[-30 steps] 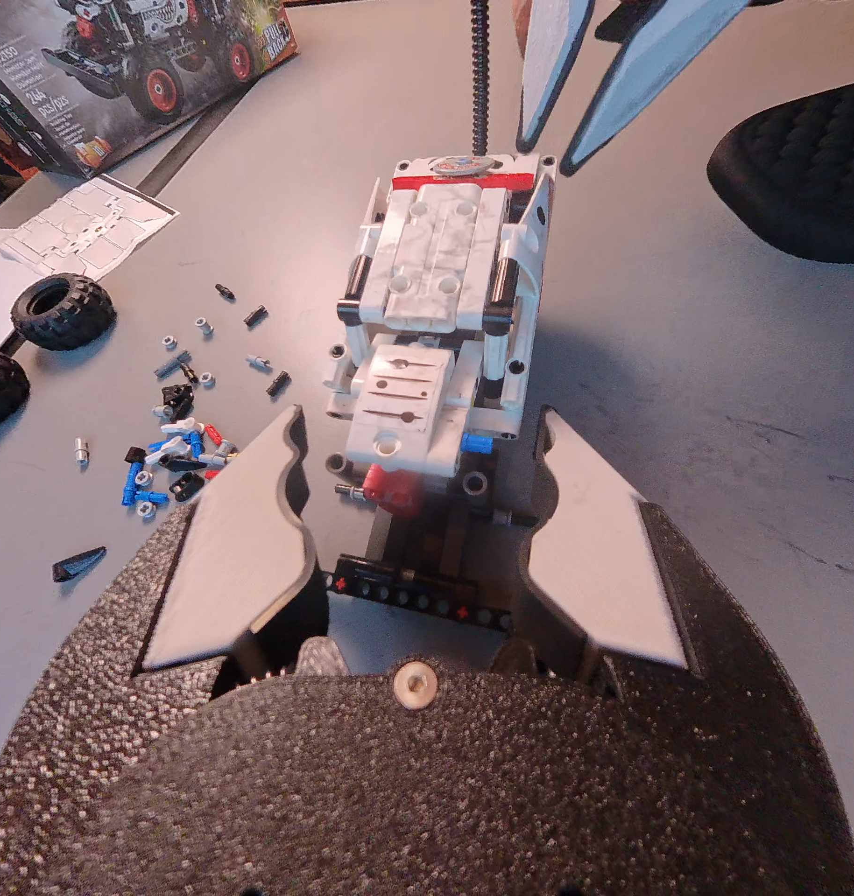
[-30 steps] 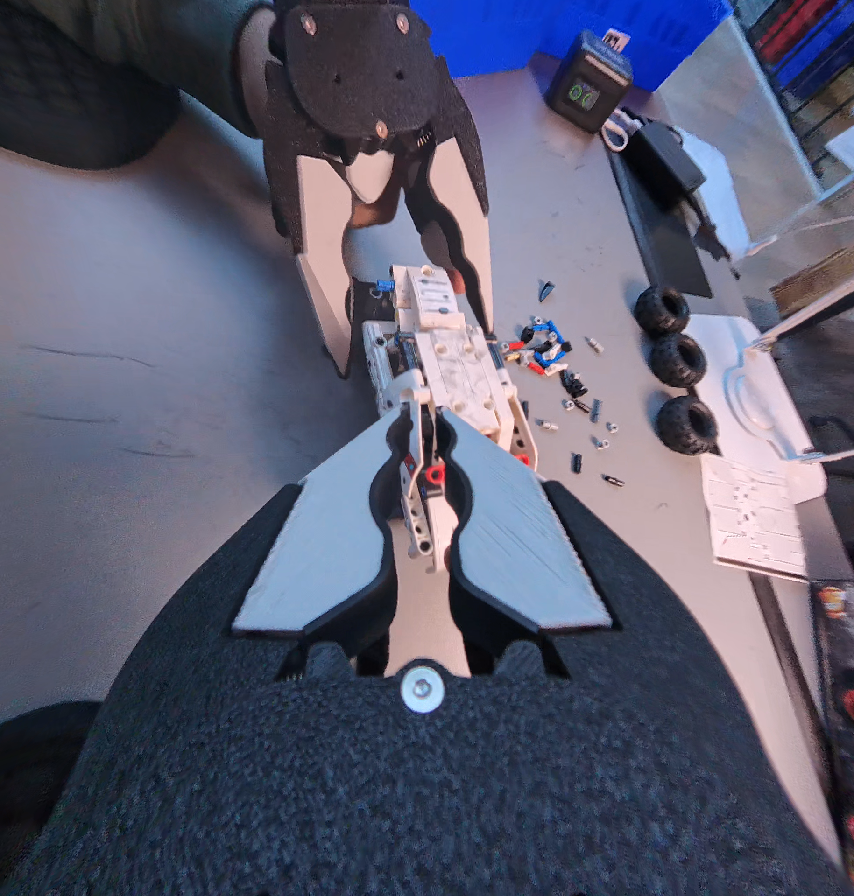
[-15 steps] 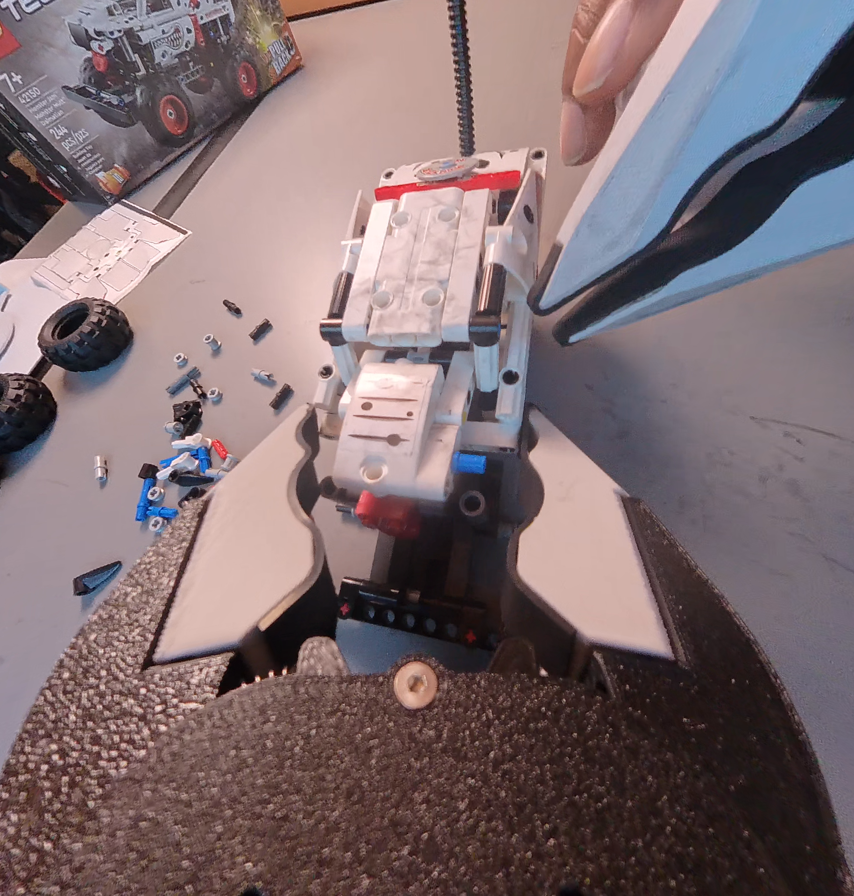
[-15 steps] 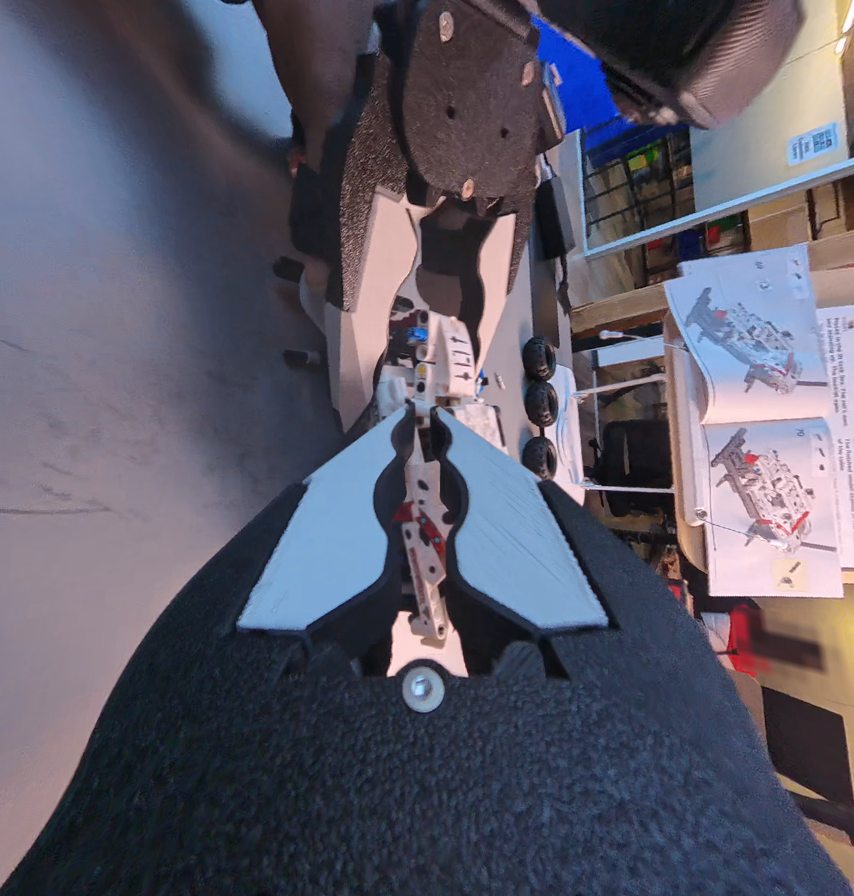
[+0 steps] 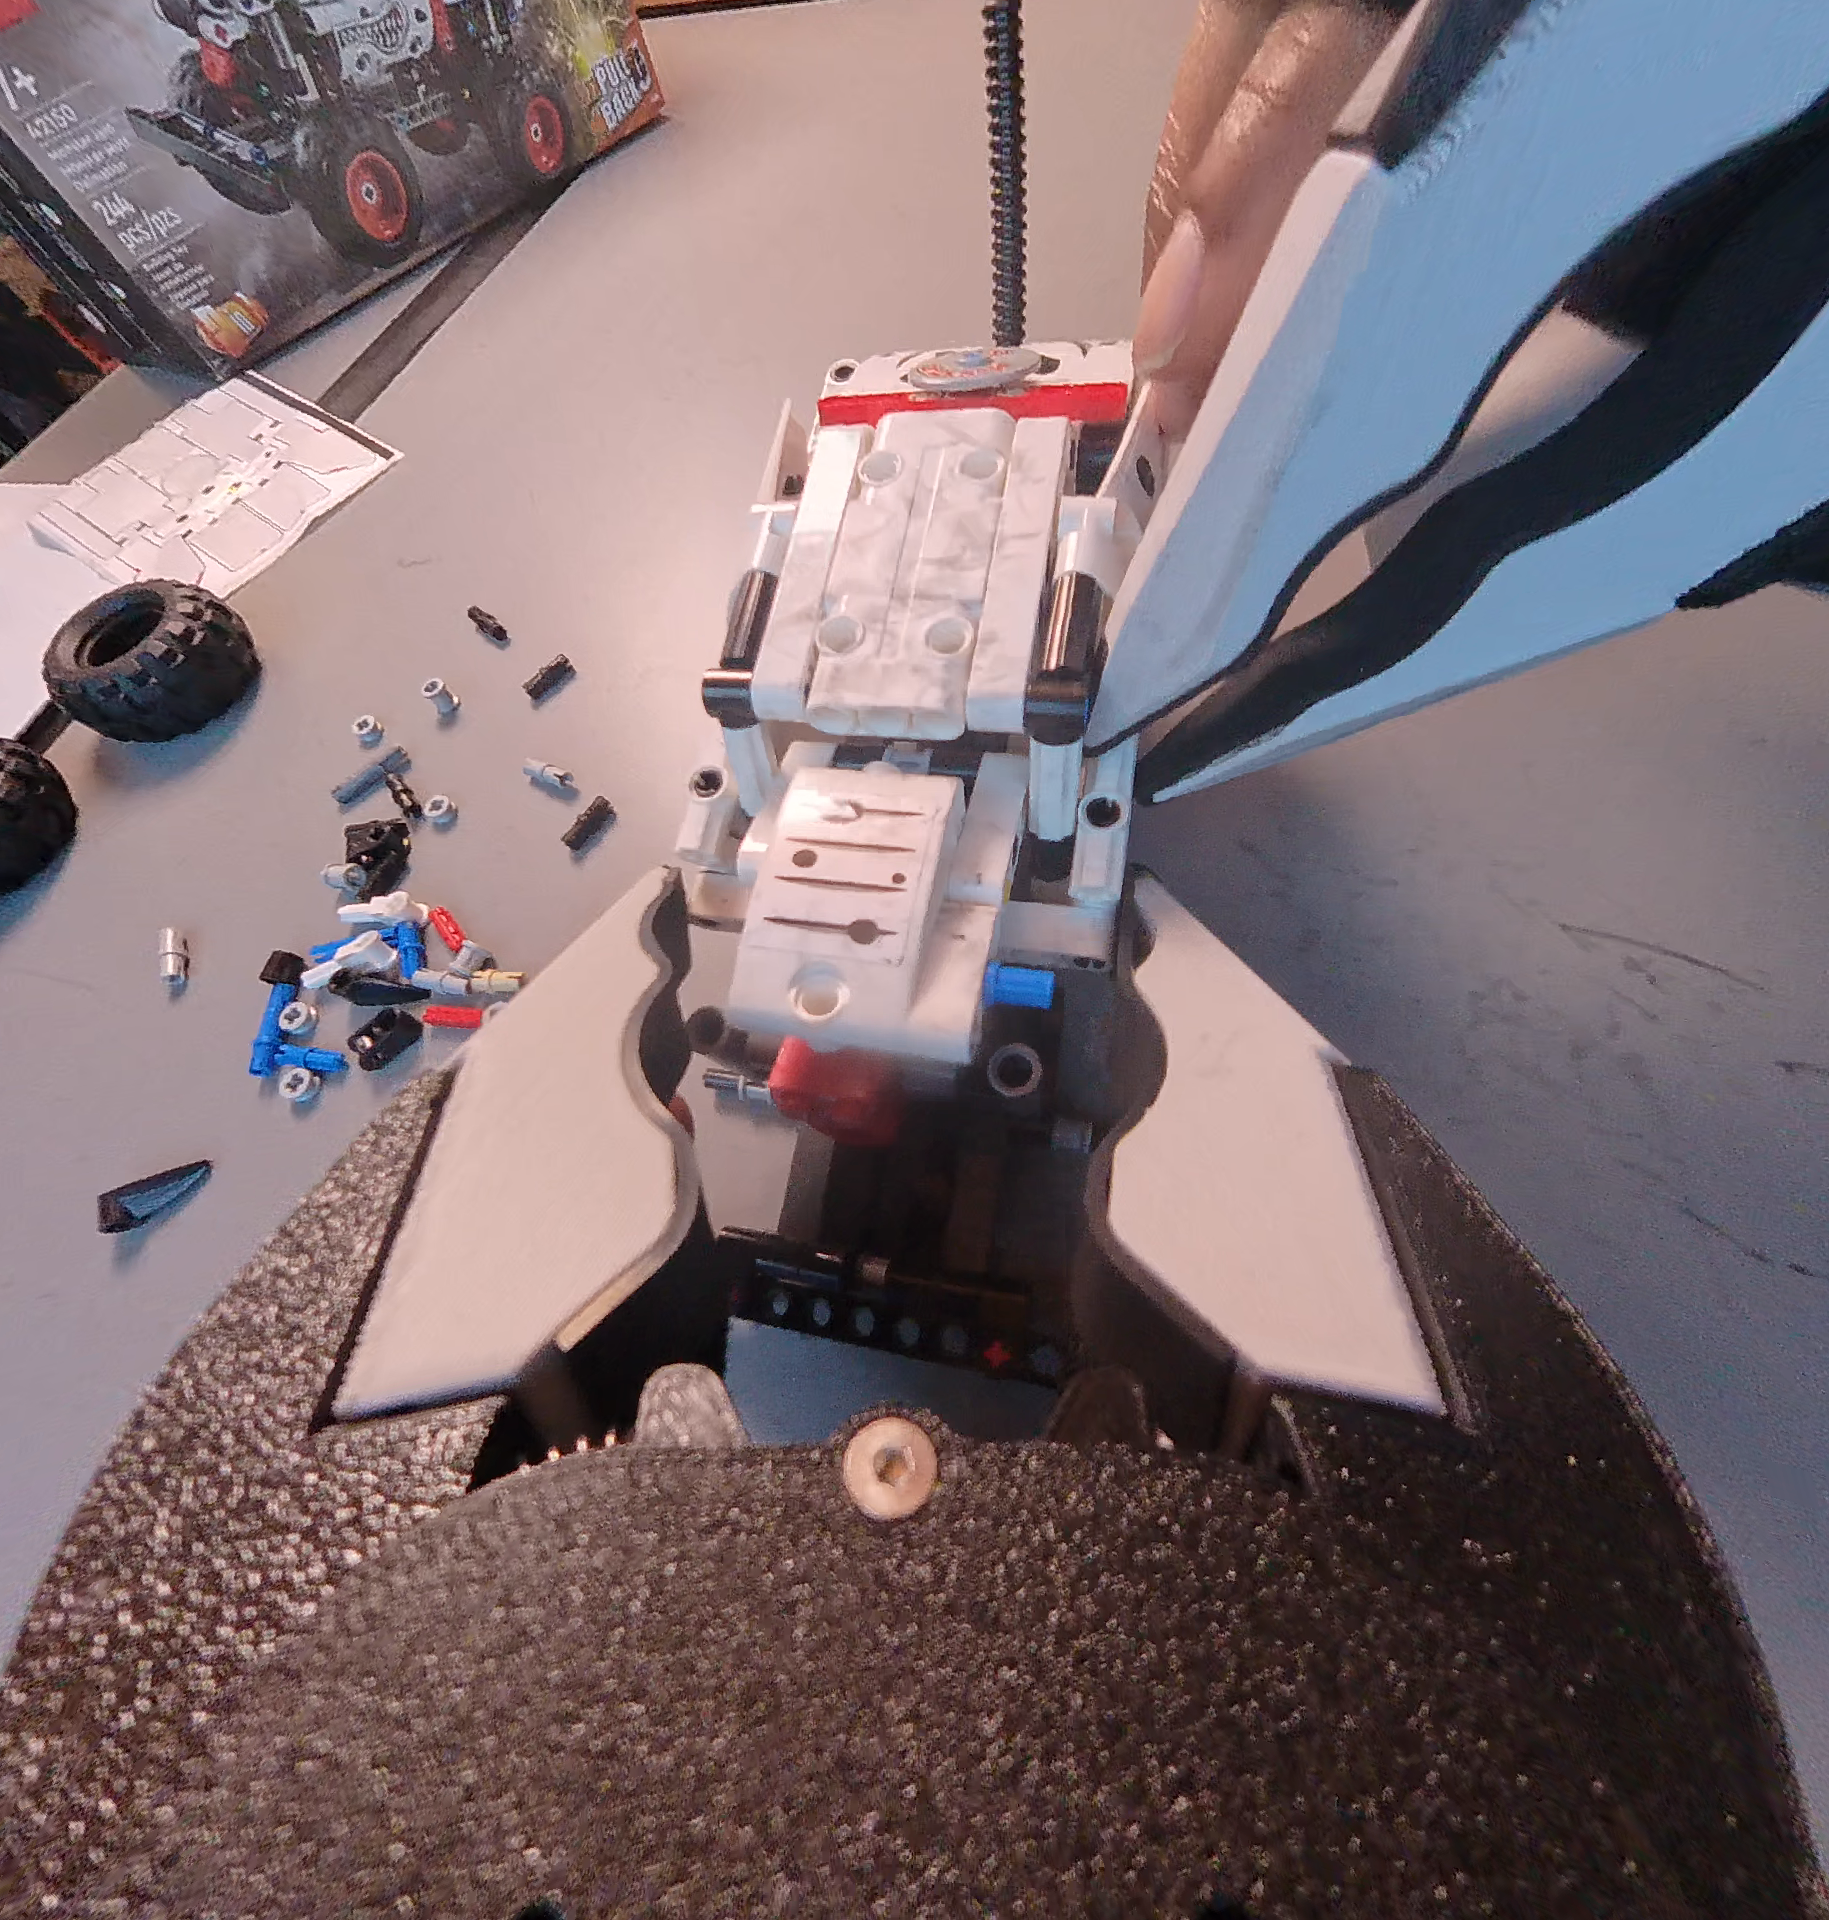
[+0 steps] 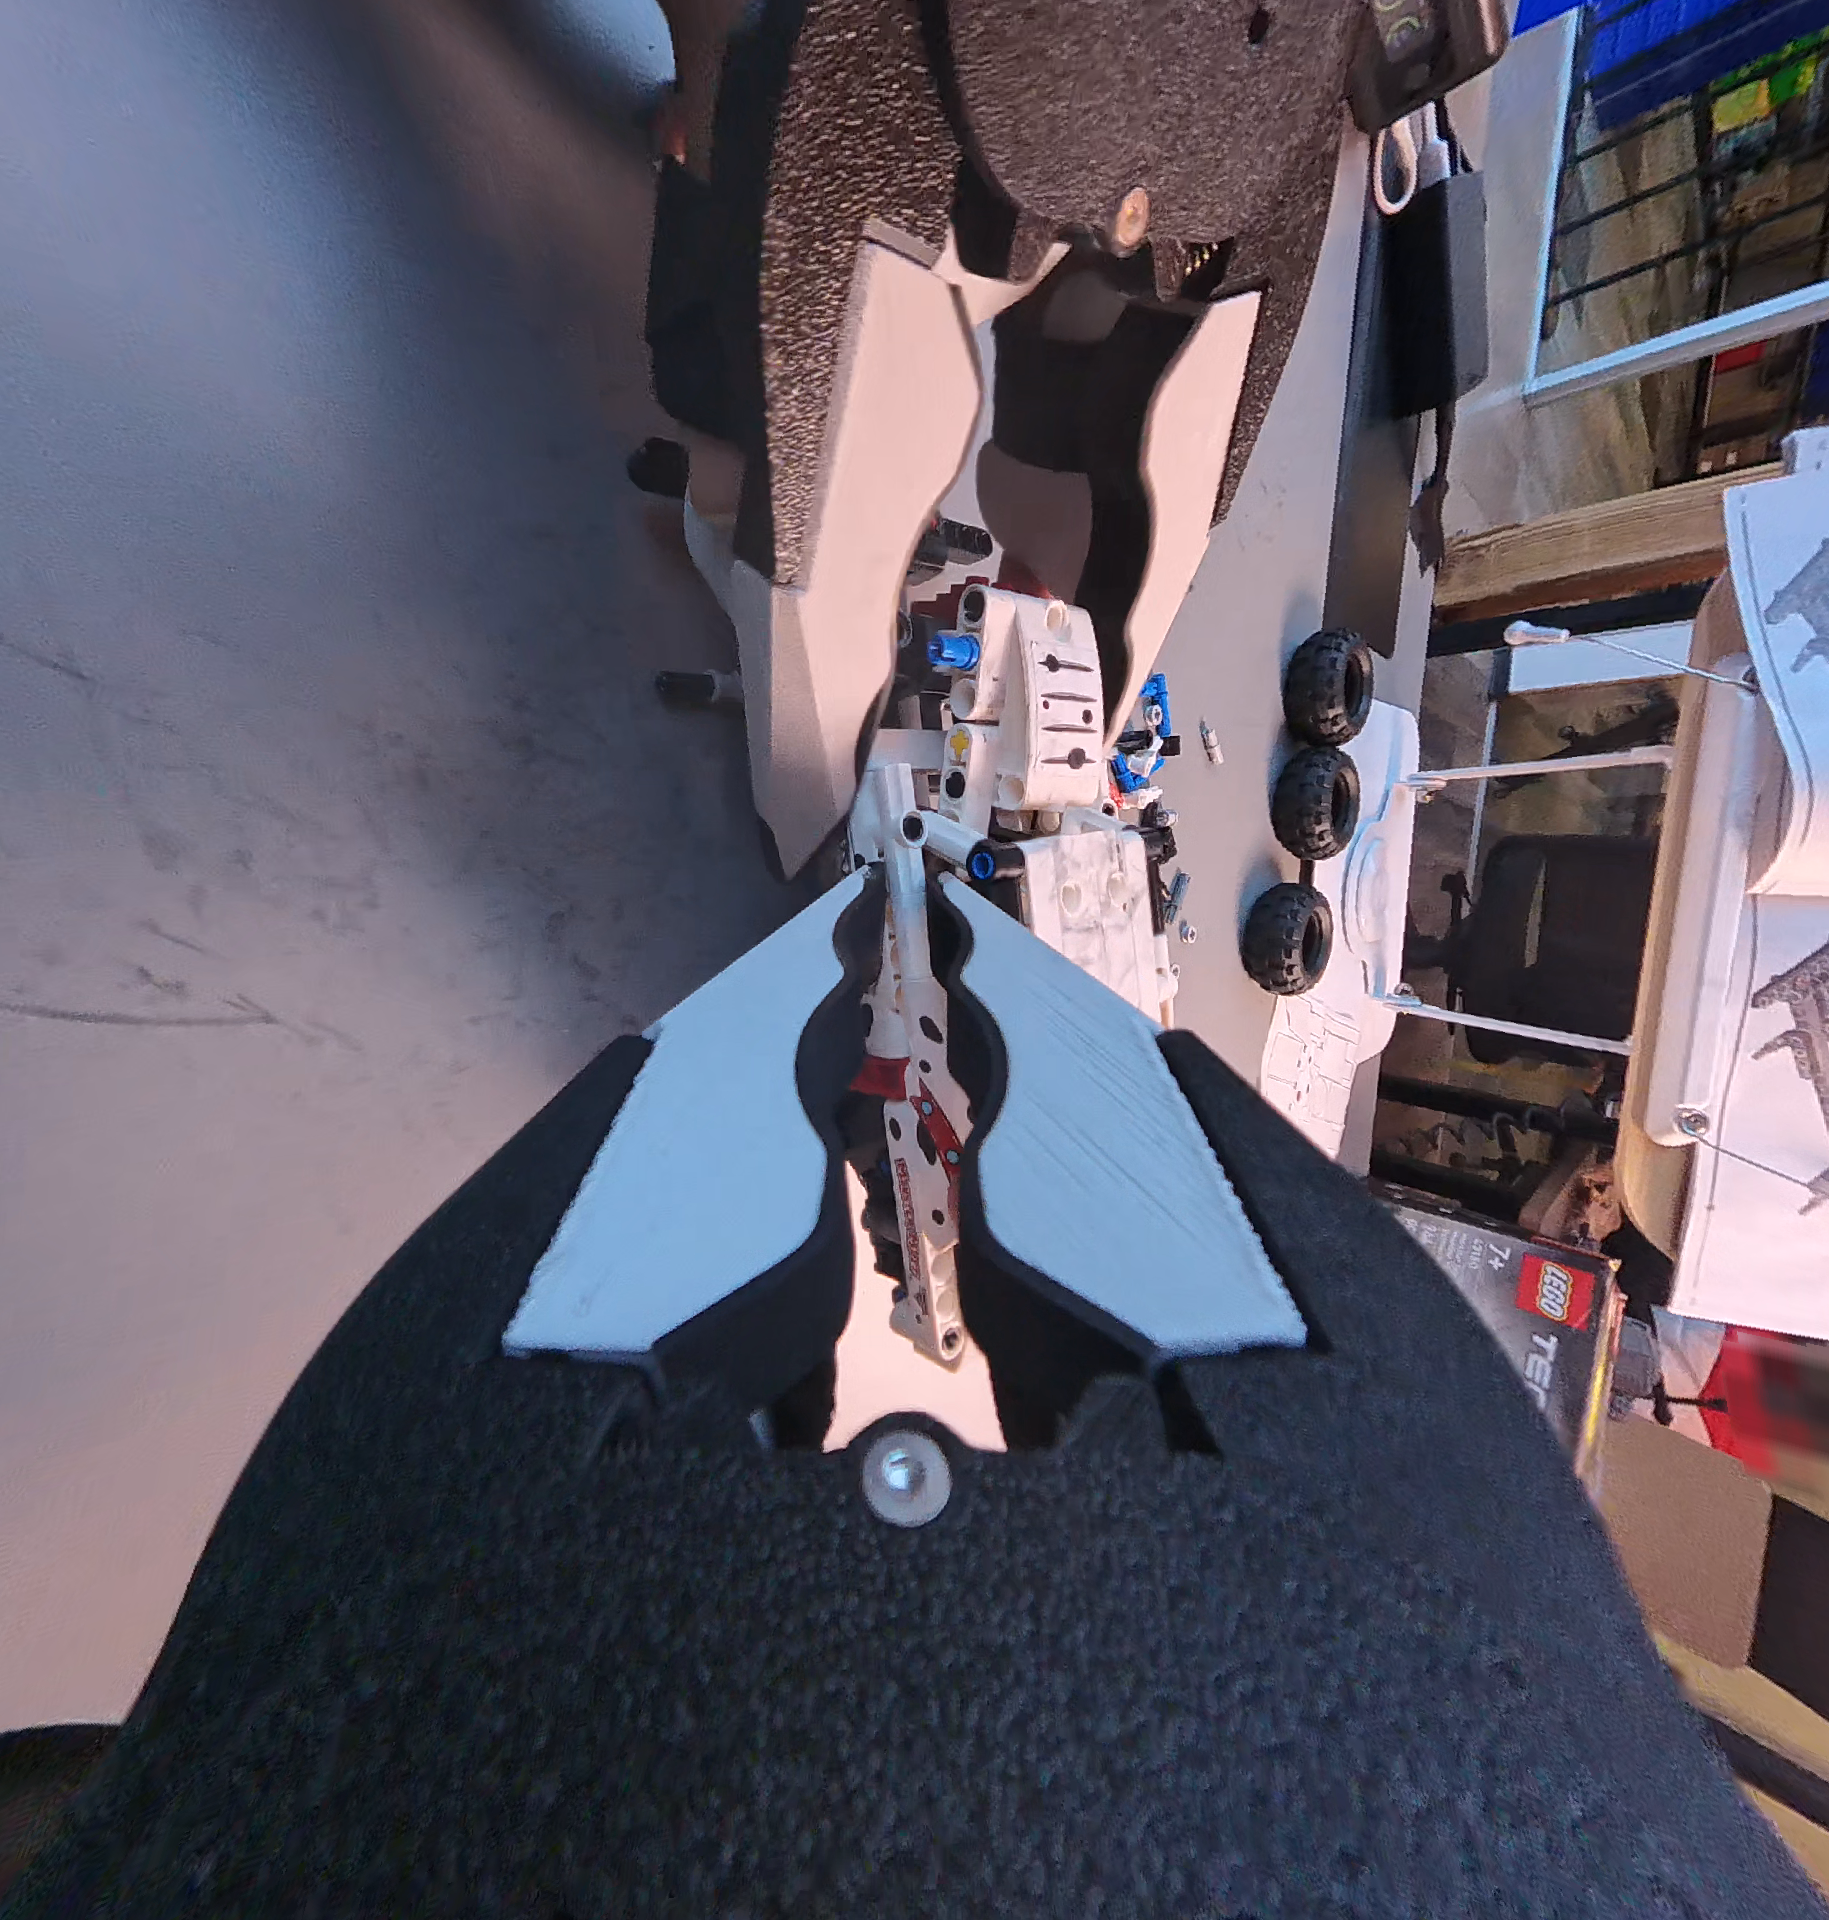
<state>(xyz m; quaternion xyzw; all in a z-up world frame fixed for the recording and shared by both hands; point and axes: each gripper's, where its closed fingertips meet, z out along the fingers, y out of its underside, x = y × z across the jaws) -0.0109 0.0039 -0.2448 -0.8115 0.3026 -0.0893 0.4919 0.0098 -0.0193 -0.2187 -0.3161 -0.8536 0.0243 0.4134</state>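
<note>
Grey table [image 5: 1512, 935]; both tongs [image 5: 905, 914] [image 6: 905, 883] clamped on toy truck [image 5: 920, 623].

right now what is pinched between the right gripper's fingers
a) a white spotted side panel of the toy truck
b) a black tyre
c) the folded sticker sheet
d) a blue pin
a: in the right wrist view the right gripper has its fingers closed on the white spotted side panel of the toy truck, while the tyres lie apart on the table.

The box [image 5: 297, 156] is cut off by the top and left edges. One tyre [image 5: 1, 816] runs off the left edge. The right gripper [image 5: 1128, 764] hides the toy truck [image 5: 920, 665]'s far side.
</note>
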